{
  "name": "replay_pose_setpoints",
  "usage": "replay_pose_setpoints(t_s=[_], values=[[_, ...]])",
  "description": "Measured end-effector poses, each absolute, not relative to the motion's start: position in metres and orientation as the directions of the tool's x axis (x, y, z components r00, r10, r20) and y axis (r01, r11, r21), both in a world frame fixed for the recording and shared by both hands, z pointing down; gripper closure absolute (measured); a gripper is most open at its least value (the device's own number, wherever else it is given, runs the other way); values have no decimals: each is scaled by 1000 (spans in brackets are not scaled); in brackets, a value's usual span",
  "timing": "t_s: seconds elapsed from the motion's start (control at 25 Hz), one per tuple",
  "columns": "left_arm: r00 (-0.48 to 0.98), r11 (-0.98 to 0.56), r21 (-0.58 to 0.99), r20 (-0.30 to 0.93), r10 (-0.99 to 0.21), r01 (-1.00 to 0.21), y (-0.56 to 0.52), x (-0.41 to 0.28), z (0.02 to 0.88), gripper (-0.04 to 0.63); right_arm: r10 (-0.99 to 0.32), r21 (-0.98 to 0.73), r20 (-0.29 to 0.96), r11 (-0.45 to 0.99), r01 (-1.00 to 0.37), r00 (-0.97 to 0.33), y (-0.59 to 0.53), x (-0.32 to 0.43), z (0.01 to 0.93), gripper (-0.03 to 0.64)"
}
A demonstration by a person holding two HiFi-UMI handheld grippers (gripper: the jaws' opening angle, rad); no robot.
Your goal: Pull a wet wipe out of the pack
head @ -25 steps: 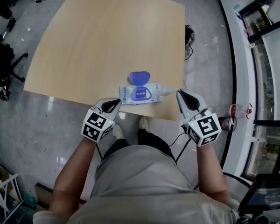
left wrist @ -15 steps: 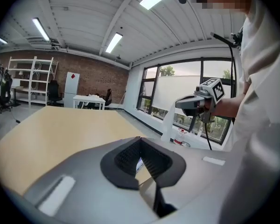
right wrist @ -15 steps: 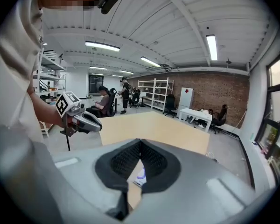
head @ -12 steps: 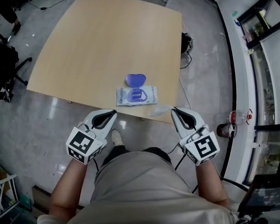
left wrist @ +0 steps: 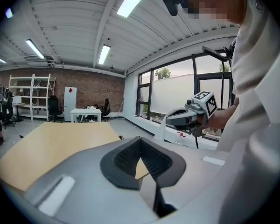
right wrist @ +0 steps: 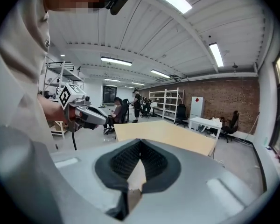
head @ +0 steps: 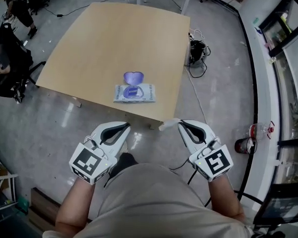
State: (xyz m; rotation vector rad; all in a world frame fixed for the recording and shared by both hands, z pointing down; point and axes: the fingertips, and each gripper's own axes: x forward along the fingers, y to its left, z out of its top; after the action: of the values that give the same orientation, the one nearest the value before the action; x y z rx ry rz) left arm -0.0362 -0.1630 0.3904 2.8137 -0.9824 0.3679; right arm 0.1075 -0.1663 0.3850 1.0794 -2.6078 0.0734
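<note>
The right gripper point(head: 181, 126) has its jaws closed on one end of the wipe point(head: 168, 125), which trails past the tips and looks clear of the pack point(head: 134, 93). The pack lies on the table point(head: 114, 38), well ahead of both jaws, with its lid point(head: 133, 76) open. The left gripper point(head: 126, 127), beside the right pair, has its jaws closed on nothing. With the pull seemingly done, a firm pinch matters most, since a damp, limp sheet gripped by its edge could slip out.
</note>
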Motion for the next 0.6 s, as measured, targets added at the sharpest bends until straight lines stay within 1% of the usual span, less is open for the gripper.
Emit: replay_pose_setpoints(t_s=[0.2, 0.36, 0.48, 0.6], values=[[712, -732, 52, 287, -641, -679, -89, 5, 383, 589, -624, 34, 286, 765, -643, -727, -106, 139, 387, 614], [683, -702, 66, 310, -661, -709, -39, 33, 388, 589, -581, 11, 292, 797, -604, -760, -69, 162, 397, 614], [663, -691, 59, 350, -662, -720, -10, 39, 386, 589, -566, 9, 279, 809, -587, -776, -44, 165, 394, 614], [674, -700, 57, 336, -658, -712, 10, 40, 377, 589, -564, 11, 266, 813, -582, -782, -23, 163, 387, 614]])
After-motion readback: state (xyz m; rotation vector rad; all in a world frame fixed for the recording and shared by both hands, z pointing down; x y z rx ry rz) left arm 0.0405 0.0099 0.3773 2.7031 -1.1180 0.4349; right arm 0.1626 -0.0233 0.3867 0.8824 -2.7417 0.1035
